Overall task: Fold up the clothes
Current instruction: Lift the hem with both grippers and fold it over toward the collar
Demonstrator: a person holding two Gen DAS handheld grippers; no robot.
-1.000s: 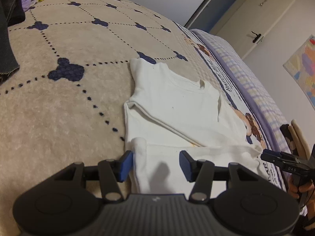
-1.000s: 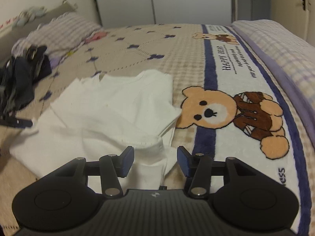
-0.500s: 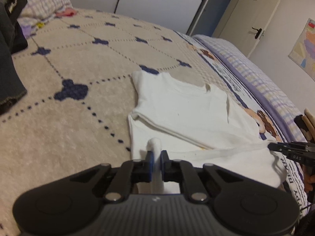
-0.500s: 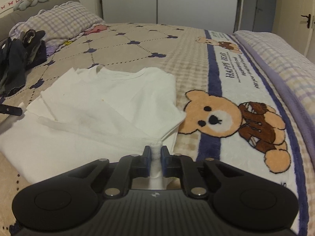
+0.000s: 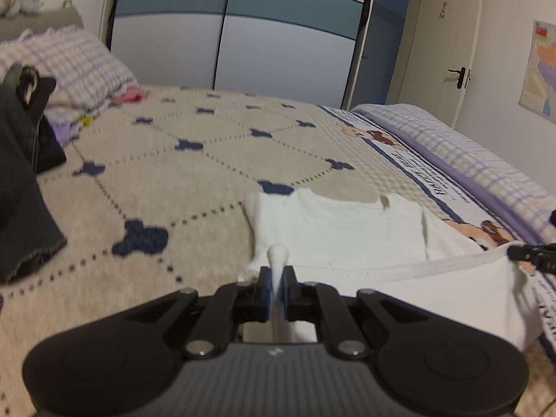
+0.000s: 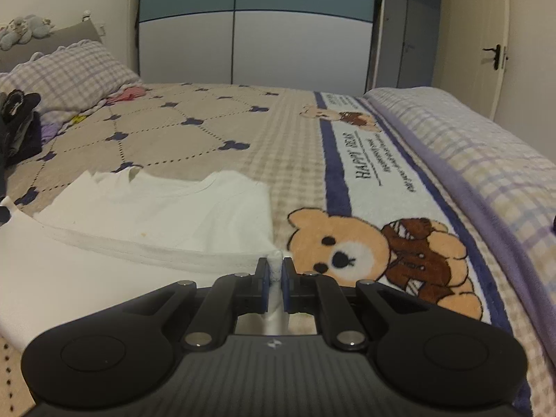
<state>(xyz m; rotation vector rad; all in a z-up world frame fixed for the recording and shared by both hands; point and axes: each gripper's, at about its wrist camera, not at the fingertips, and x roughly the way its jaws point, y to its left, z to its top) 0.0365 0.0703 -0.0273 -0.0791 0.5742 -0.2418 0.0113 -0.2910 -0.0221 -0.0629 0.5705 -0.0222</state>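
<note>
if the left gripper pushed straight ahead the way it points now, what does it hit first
Most likely the folded white t-shirt lying just ahead of the left gripper, which is shut on its hem; beyond that the bear blanket. Depth is hard to judge.

A black left gripper fills the bottom of the view, its blue-padded jaws pinched tight on a bunched corner of a white T-shirt. The shirt lies partly folded on a beige bedspread patterned with dark blue shapes and dotted lines, its neckline toward twelve o'clock. At three o'clock, the tip of the right gripper grips the shirt's other near corner, the hem stretched between them. Dark clothing sits at nine o'clock, a checked pillow at ten o'clock, and wardrobe doors at twelve.
</note>
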